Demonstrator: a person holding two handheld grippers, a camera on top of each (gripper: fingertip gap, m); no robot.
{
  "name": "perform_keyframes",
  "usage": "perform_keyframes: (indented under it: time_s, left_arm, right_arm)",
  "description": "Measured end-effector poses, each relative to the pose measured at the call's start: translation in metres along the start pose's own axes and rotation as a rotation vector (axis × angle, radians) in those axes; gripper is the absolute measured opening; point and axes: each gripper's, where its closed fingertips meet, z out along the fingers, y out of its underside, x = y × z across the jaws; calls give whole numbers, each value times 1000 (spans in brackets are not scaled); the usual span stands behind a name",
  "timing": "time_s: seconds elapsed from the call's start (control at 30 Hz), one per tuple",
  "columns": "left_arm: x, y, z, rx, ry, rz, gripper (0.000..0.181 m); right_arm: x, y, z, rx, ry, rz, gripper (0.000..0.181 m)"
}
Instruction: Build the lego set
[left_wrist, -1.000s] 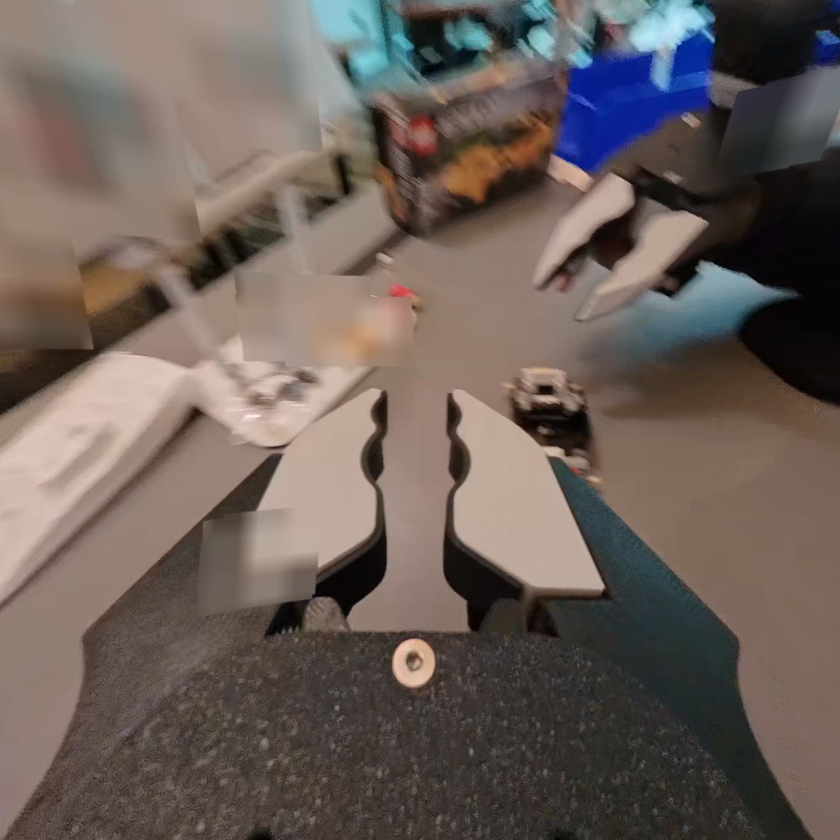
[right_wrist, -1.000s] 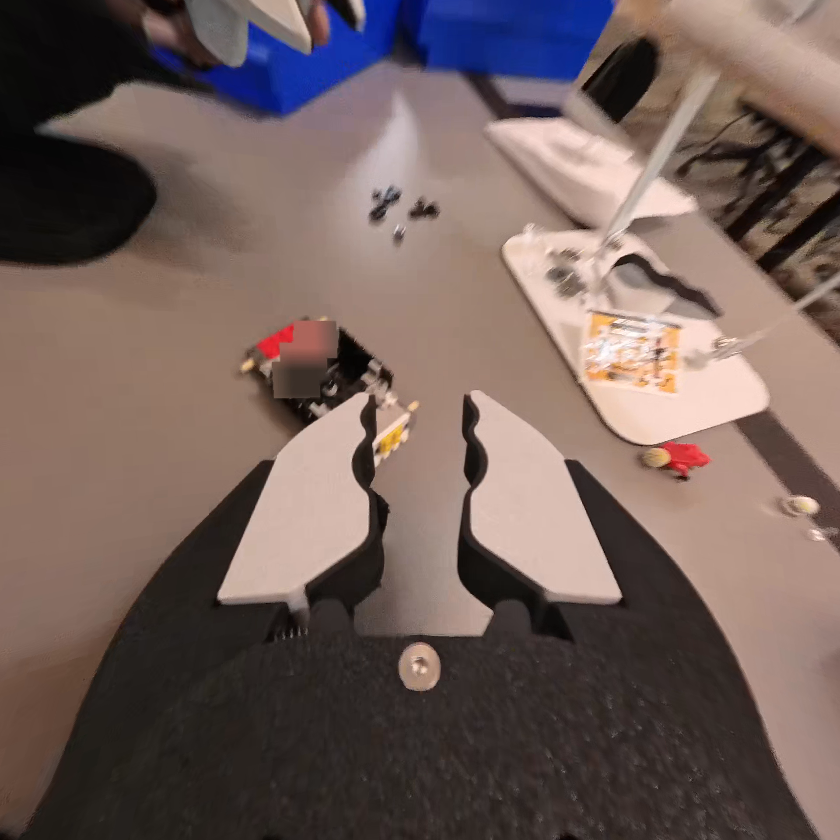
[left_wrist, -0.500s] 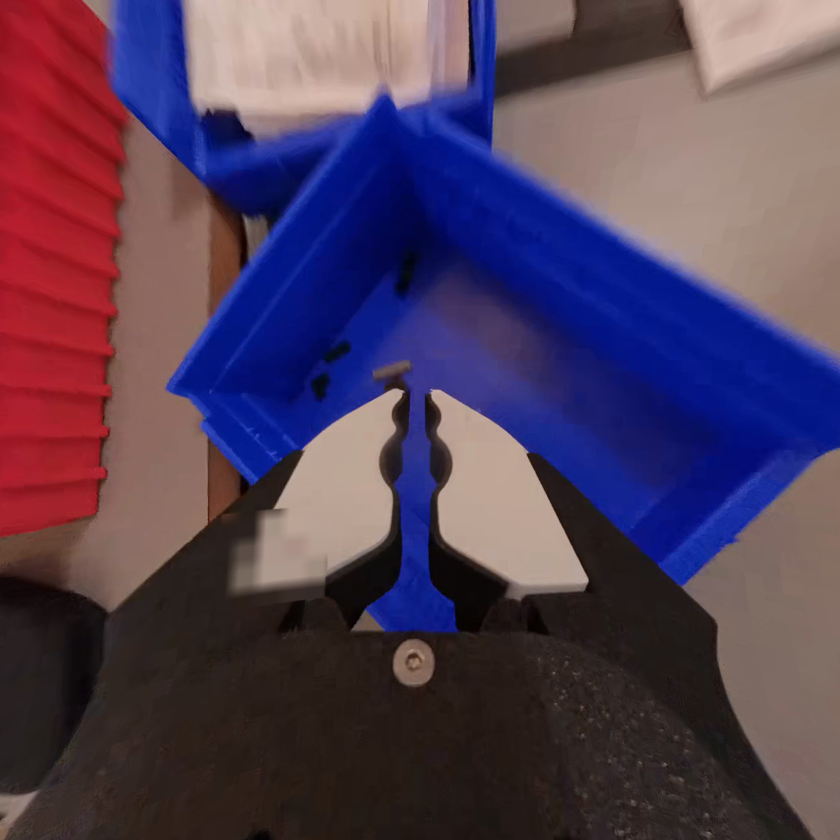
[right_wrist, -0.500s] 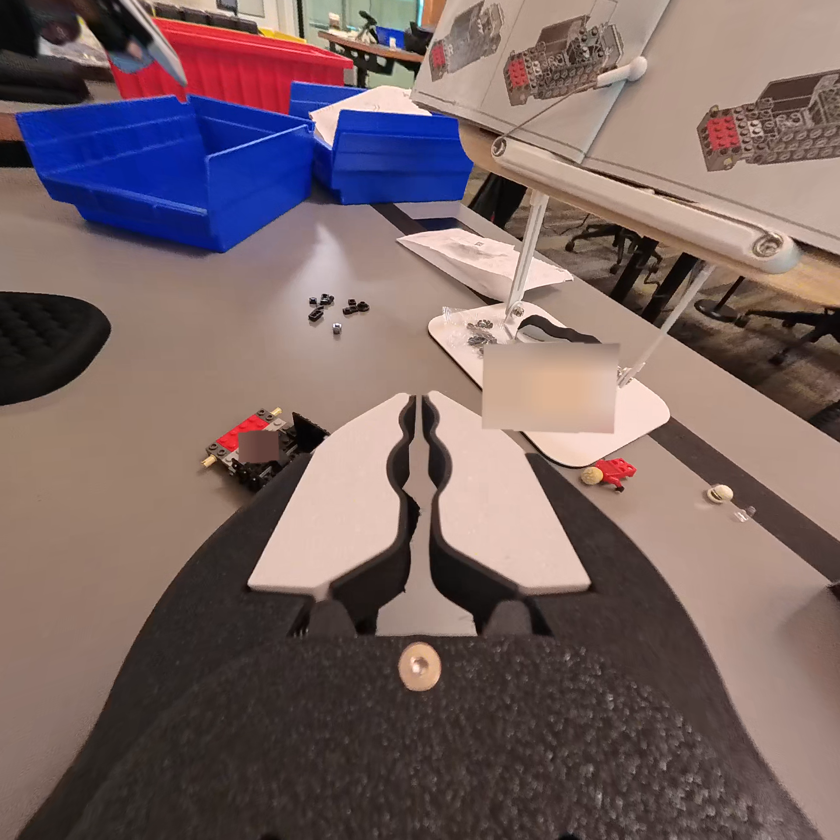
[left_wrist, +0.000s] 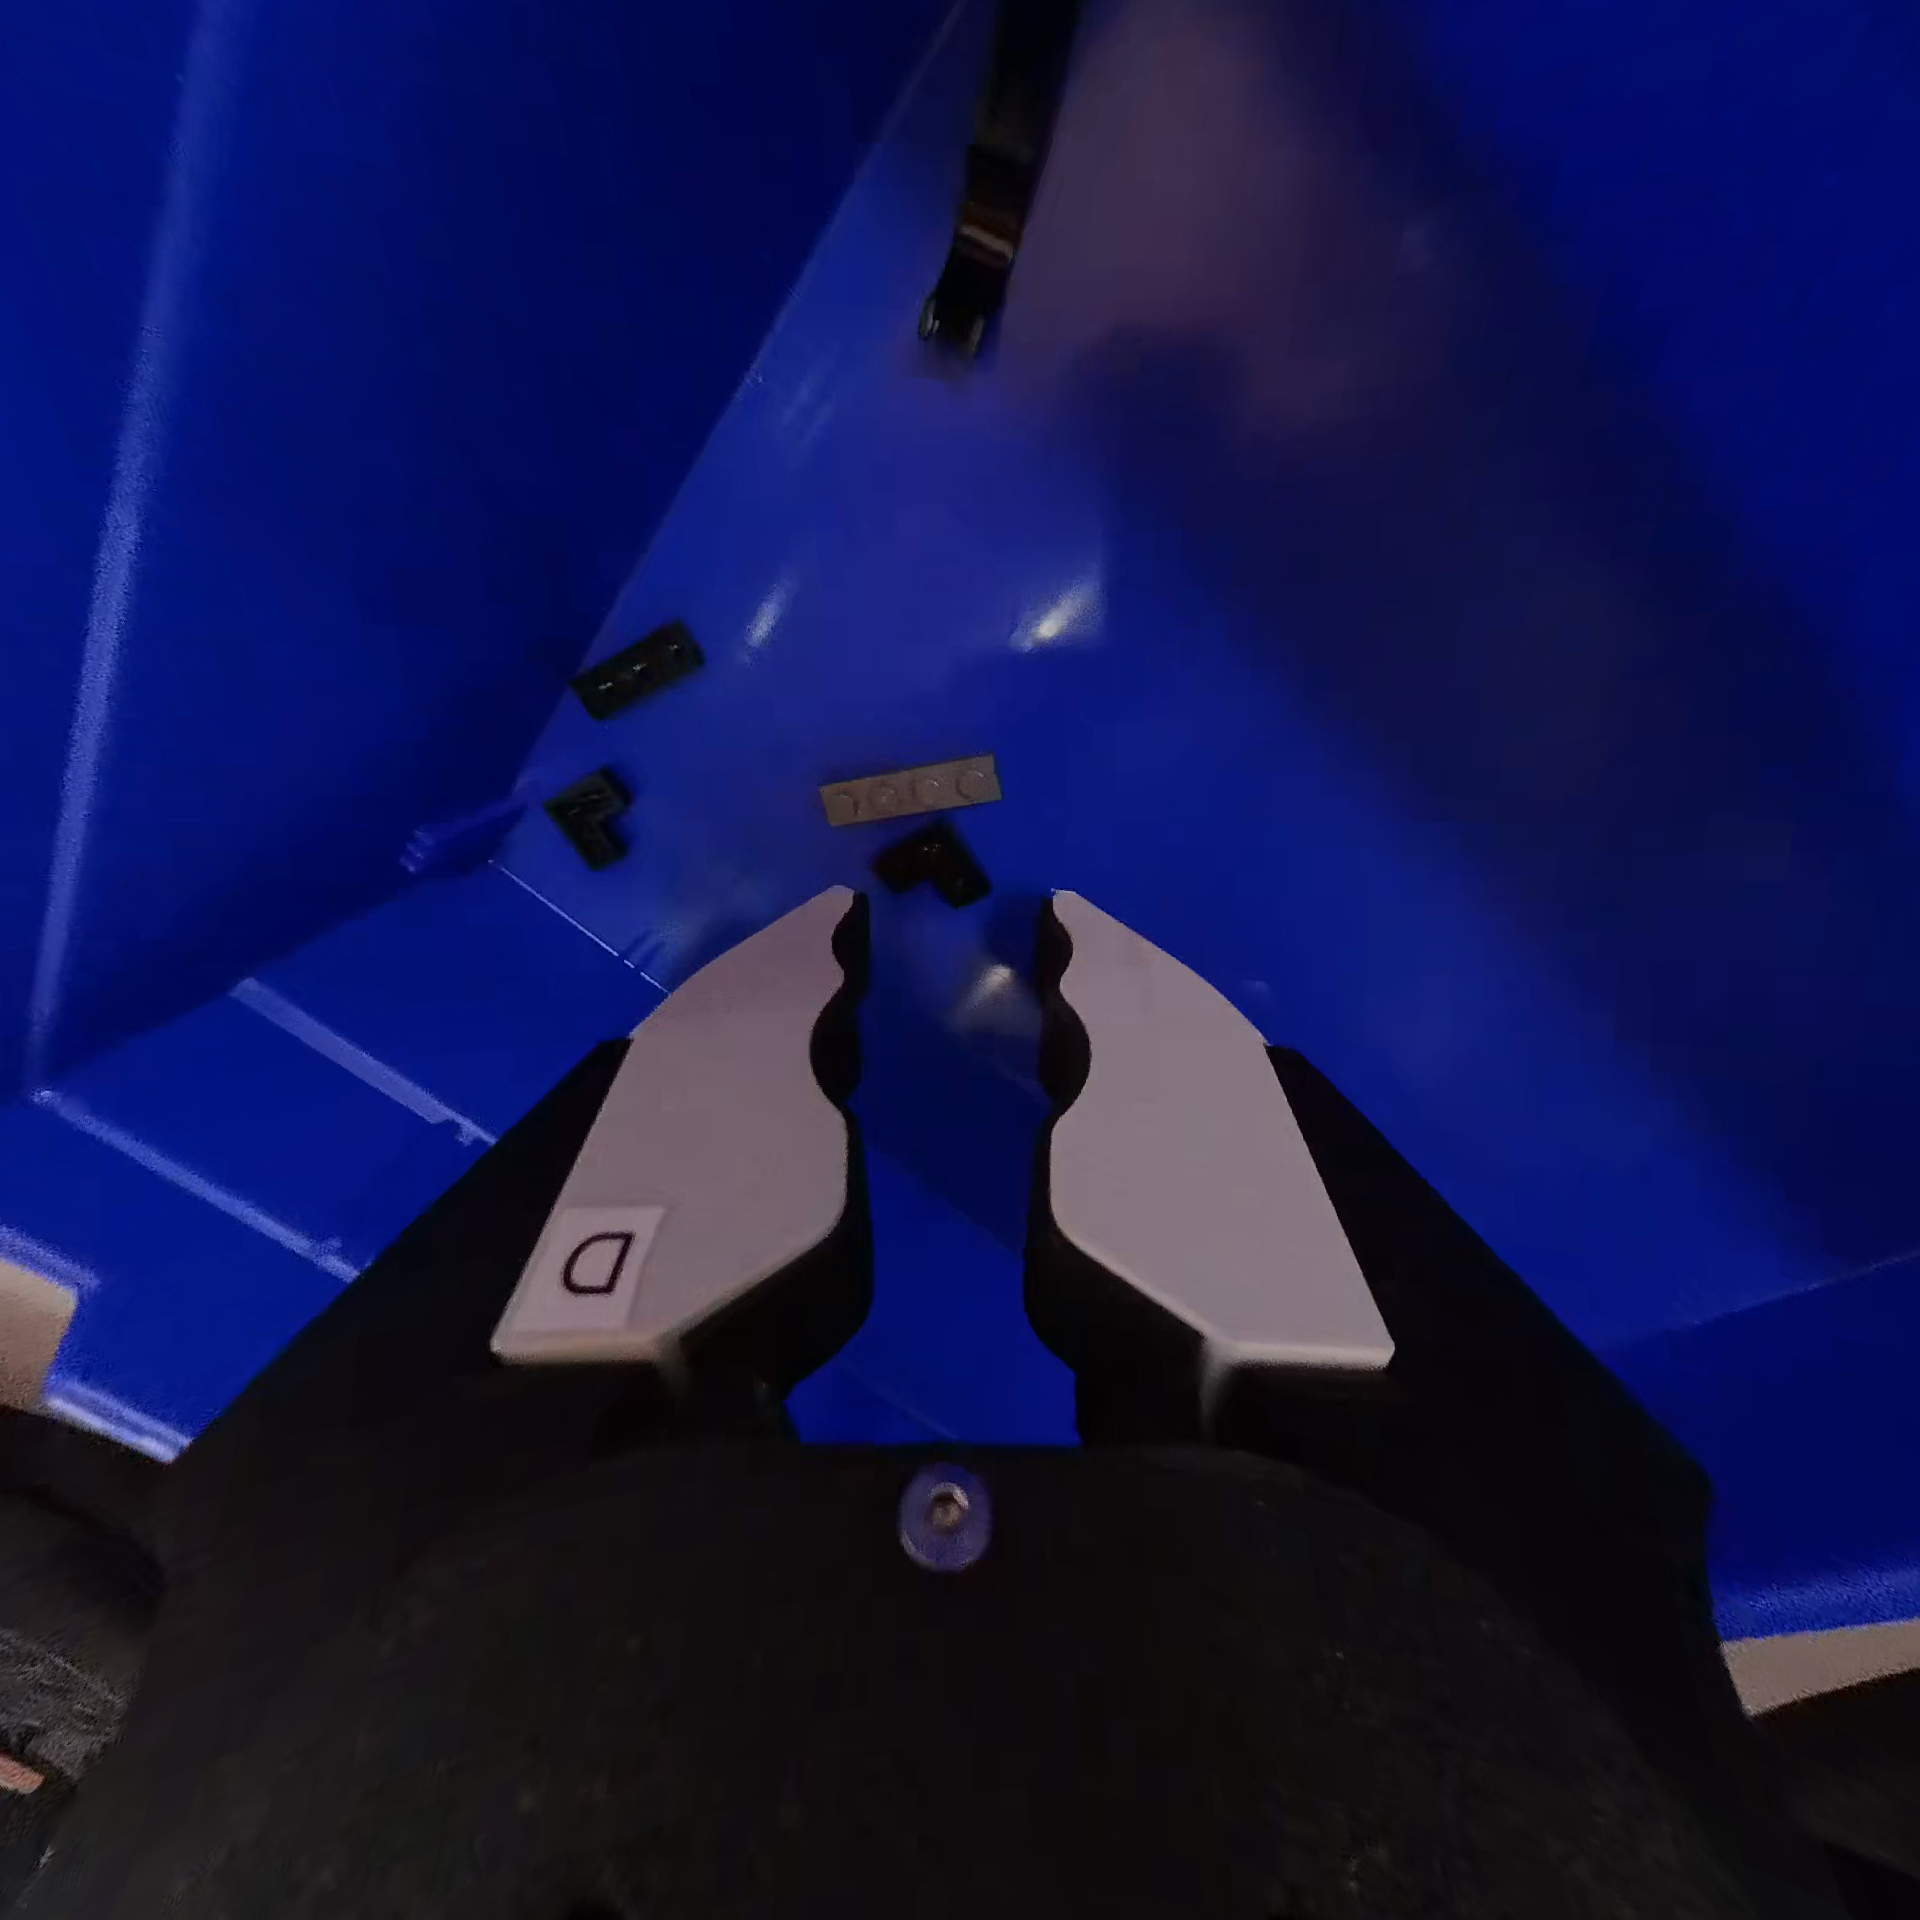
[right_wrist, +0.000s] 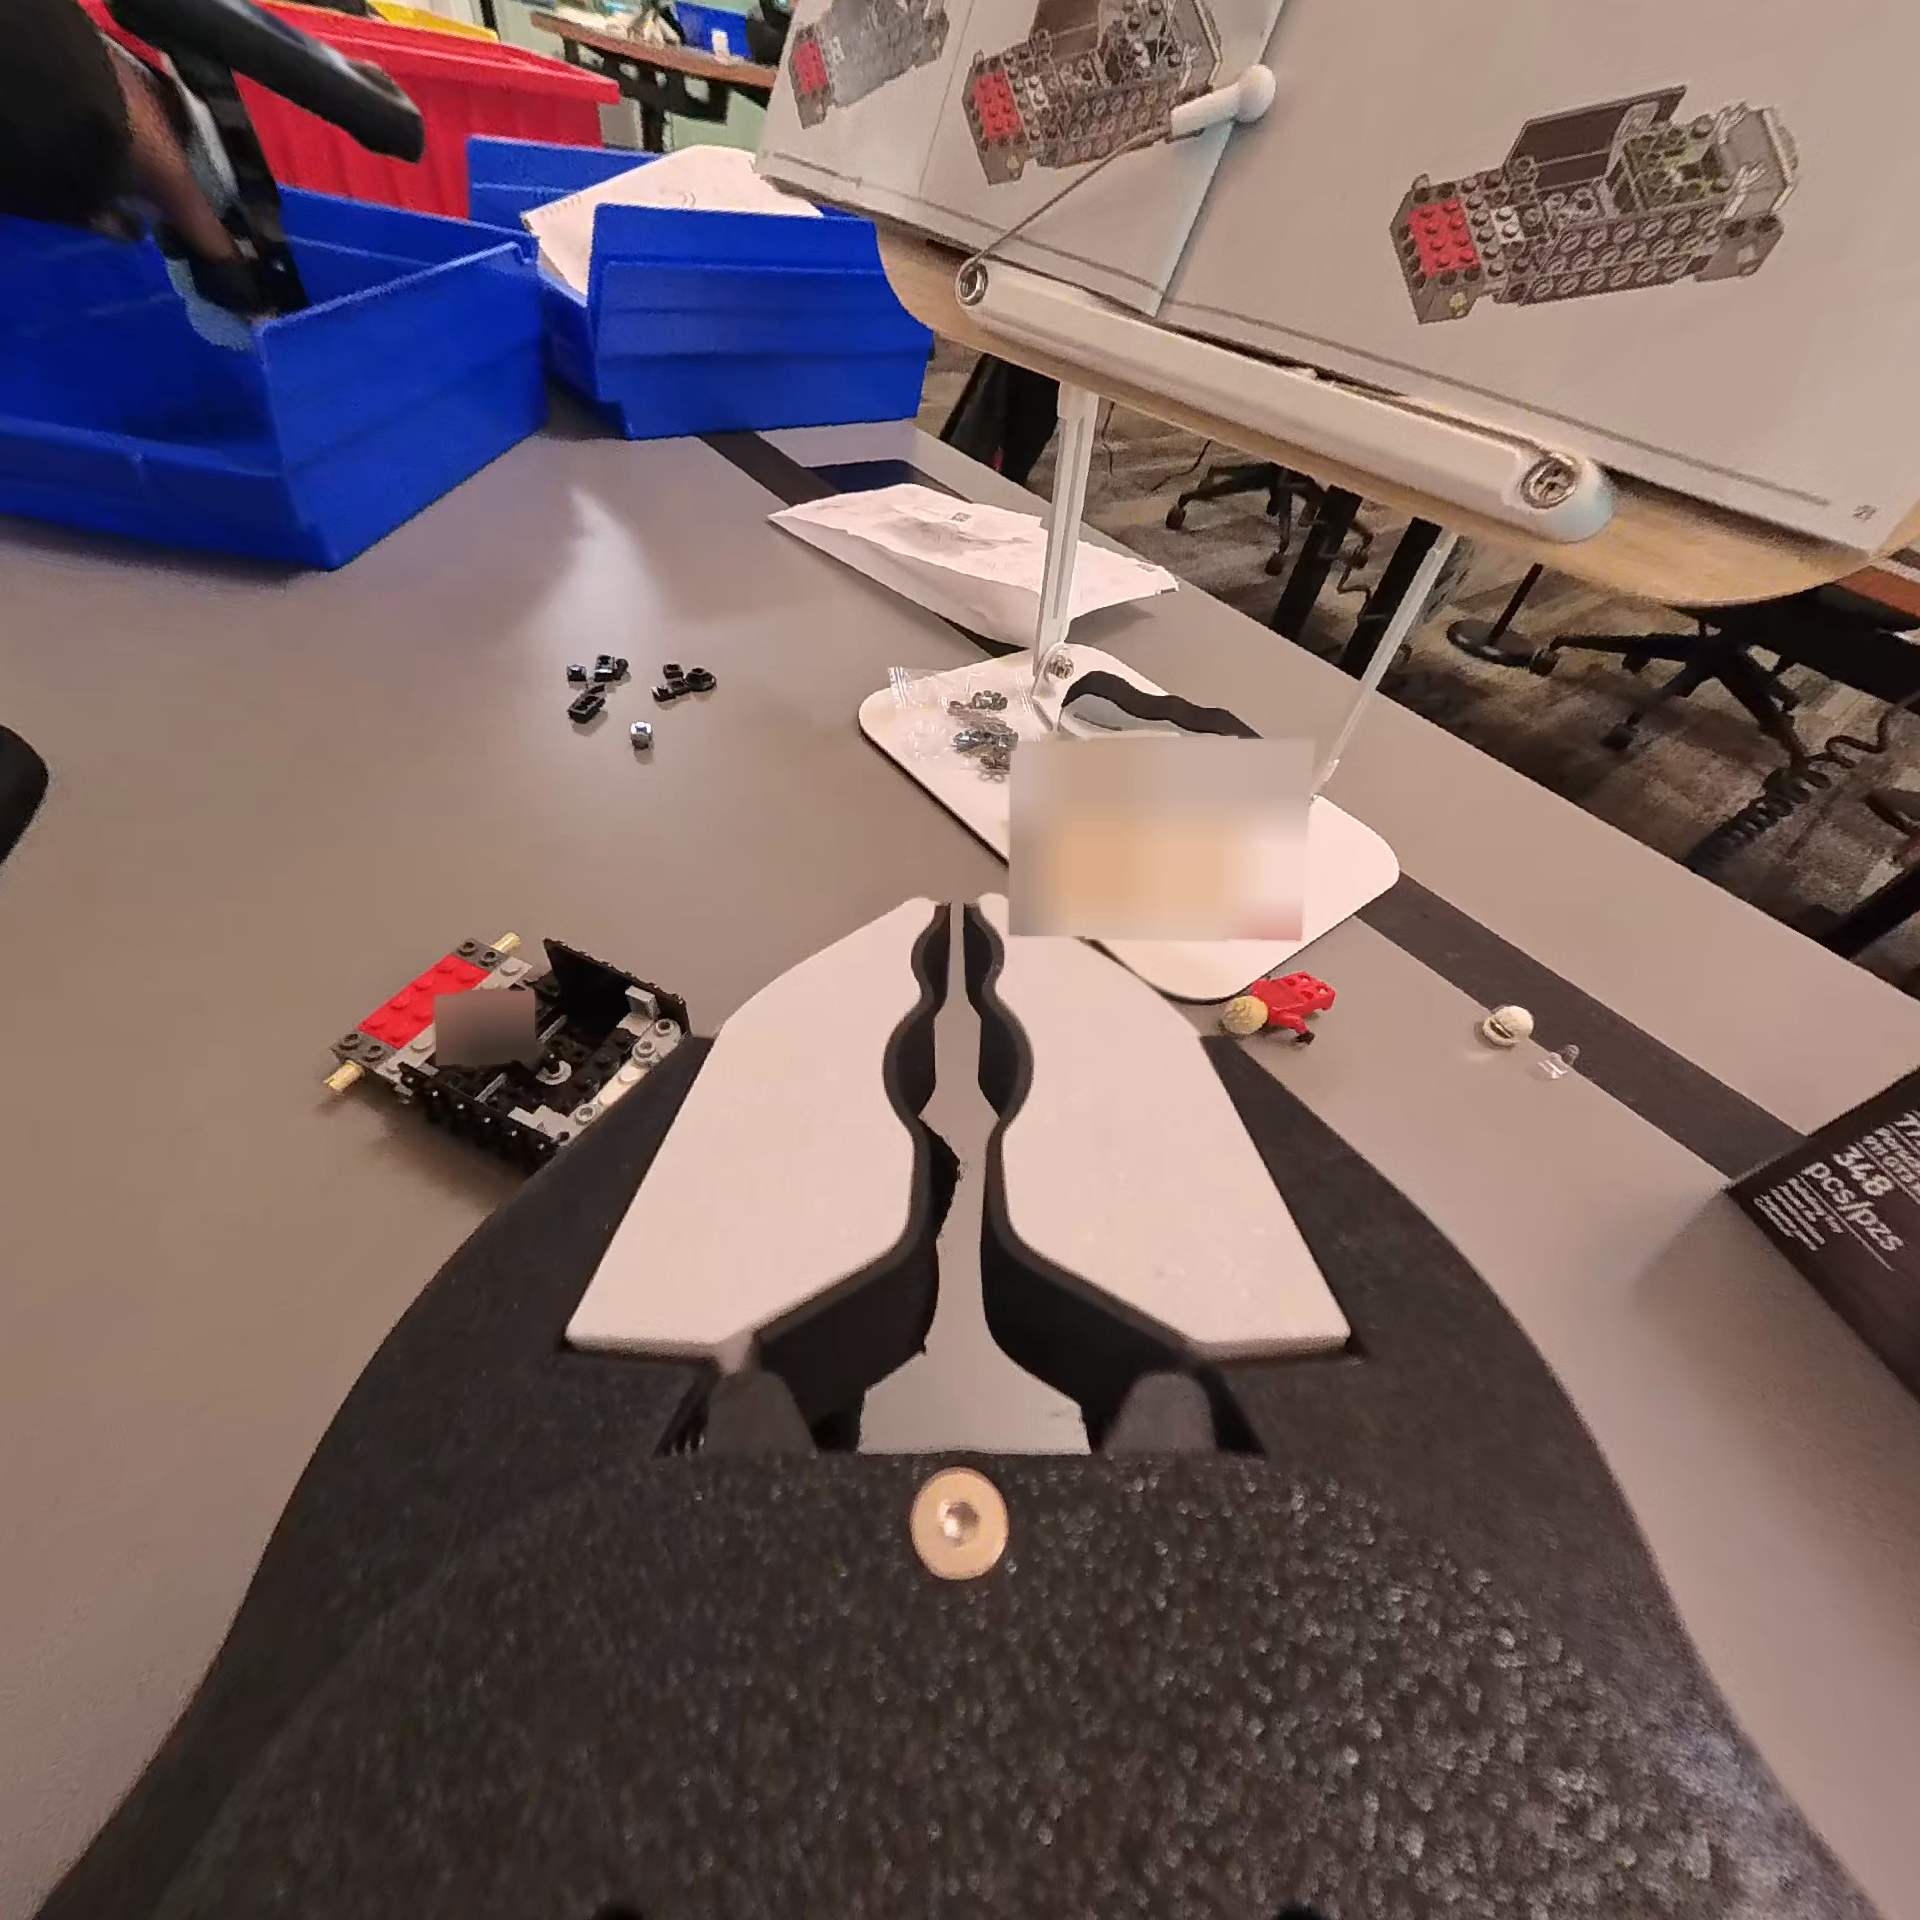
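Observation:
My left gripper (left_wrist: 951, 902) is open and empty inside a blue bin (left_wrist: 1351, 727). Just beyond its tips lie a small black corner piece (left_wrist: 932, 860) and a grey four-stud plate (left_wrist: 912, 803). More black pieces lie further left (left_wrist: 636, 670) (left_wrist: 590, 816) and a long black one at the back (left_wrist: 982, 223). My right gripper (right_wrist: 957, 910) is shut and empty, above the grey table. The partly built lego model (right_wrist: 509, 1049), black with a red plate, lies left of it. The left gripper (right_wrist: 223, 223) shows far off, dipped into the blue bin (right_wrist: 270, 416).
An instruction booklet (right_wrist: 1455, 229) stands on a white stand (right_wrist: 1288, 914) at the right. Small black pieces (right_wrist: 634, 691) lie on the table. A red minifigure part (right_wrist: 1283, 1003), a round piece (right_wrist: 1507, 1025), a dark box (right_wrist: 1849, 1226), another blue bin (right_wrist: 748, 332) and a red bin (right_wrist: 468, 135). The tips of one gripper are about 65 centimeters away from the tips of the other.
My left gripper swung away from the table, went down deep into the blue bin and opened. My right gripper closed and lifted back from the model.

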Motion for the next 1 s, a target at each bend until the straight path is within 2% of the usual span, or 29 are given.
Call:
perform_keyframes:
  time_s: [0.07,0.1,0.27,0.33,0.4,0.43,0.5,0.57,0.63,0.77,0.87,0.93,1.0]
  left_arm:
    - [-3,1,6,-16,-1,-8,28]
    - [-3,0,8,-9,9,-18,20]
    - [-5,-2,7,28,19,-22,20]
    - [2,-2,-4,67,35,11,19]
    - [21,-7,-33,187,106,56,19]
    - [43,-11,-56,283,189,104,18]
    - [111,-13,-118,519,443,252,18]
    - [186,1,-178,707,689,415,17]
    - [260,22,-217,812,914,560,17]
    - [390,62,-243,803,1410,708,17]
    - [461,79,-251,702,1747,717,17]
    - [494,82,-252,627,1880,708,17]
    - [517,84,-249,558,1936,721,17]
  right_arm:
    - [-2,3,2,-10,-15,7,2]
    - [-2,4,2,-12,-17,9,2]
    - [-5,6,4,-20,-26,0,2]
    - [-6,4,3,-17,-26,-6,2]
    - [-7,2,2,-12,-23,-21,2]
    - [-7,1,1,-8,-22,-27,2]
    - [-9,0,2,-3,-29,-29,2]
    - [-13,-1,4,7,-46,-29,2]
    - [-21,-3,5,12,-66,-49,2]
    - [-51,-18,4,70,-113,-200,8]
    - [-86,-33,0,135,-163,-359,18]
    - [-106,-40,-3,165,-193,-432,23]
    - [-116,-46,-5,184,-219,-428,24]
